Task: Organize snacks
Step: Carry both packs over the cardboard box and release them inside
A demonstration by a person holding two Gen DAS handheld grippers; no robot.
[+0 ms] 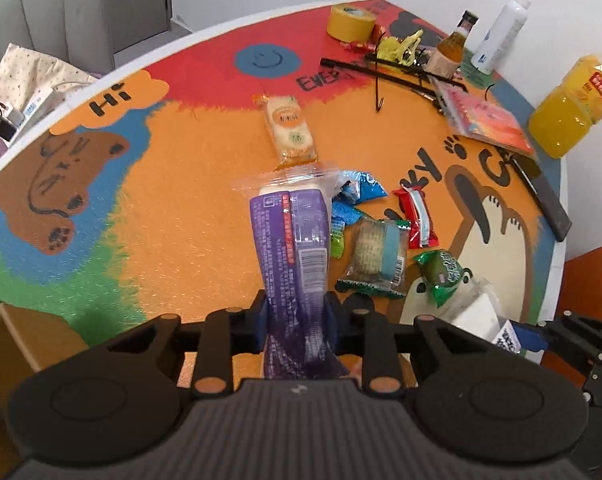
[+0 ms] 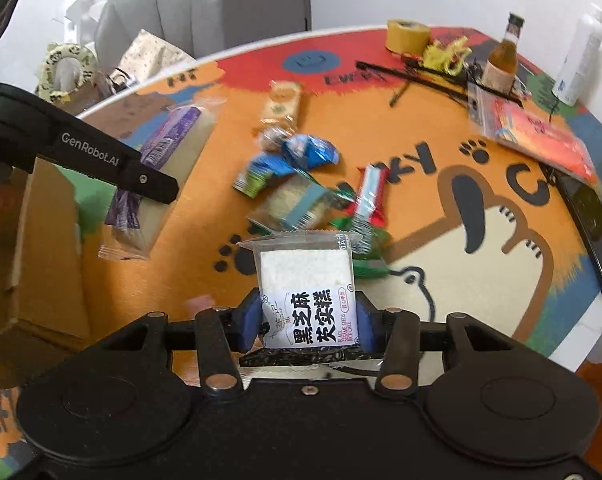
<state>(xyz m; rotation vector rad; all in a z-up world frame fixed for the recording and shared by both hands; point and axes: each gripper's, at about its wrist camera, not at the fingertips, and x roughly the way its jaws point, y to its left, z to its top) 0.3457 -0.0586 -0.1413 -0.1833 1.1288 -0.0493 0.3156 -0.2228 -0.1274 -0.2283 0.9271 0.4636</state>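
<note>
Two grippers: each one is clamped on one snack packet, both lifted above the table.

Left wrist view, left gripper (image 1: 295, 316): its blue pads press on both sides of the purple cake packet (image 1: 291, 236); the jaws are close together on it.
Left wrist view, purple cake packet: it stands out forward from the jaws, with the barcode side up and the clear sealed end far from the gripper.
Left wrist view, table (image 1: 173, 208): round, with a colourful painted cover.
Left wrist view, loose snacks: an orange biscuit packet (image 1: 289, 126) lies beyond the held packet; blue wrappers (image 1: 359, 188), a red bar (image 1: 417, 218), a round cracker packet (image 1: 375, 256) and a green candy (image 1: 443, 272) lie to the right of it.
Left wrist view, cardboard box (image 1: 17, 332): at the lower left edge, beside the table.
Left wrist view, far side: a yellow tape roll (image 1: 351, 20) and an orange juice bottle (image 1: 573, 104).

Right wrist view, right gripper (image 2: 309, 320): its pads are clamped on the white sesame cake packet (image 2: 307, 296), one pad on each side.
Right wrist view, white sesame cake packet: upright between the jaws, printed label toward the camera, above the table.
Right wrist view, left gripper: seen from the side at the left, holding the purple cake packet near the cardboard box.
</note>
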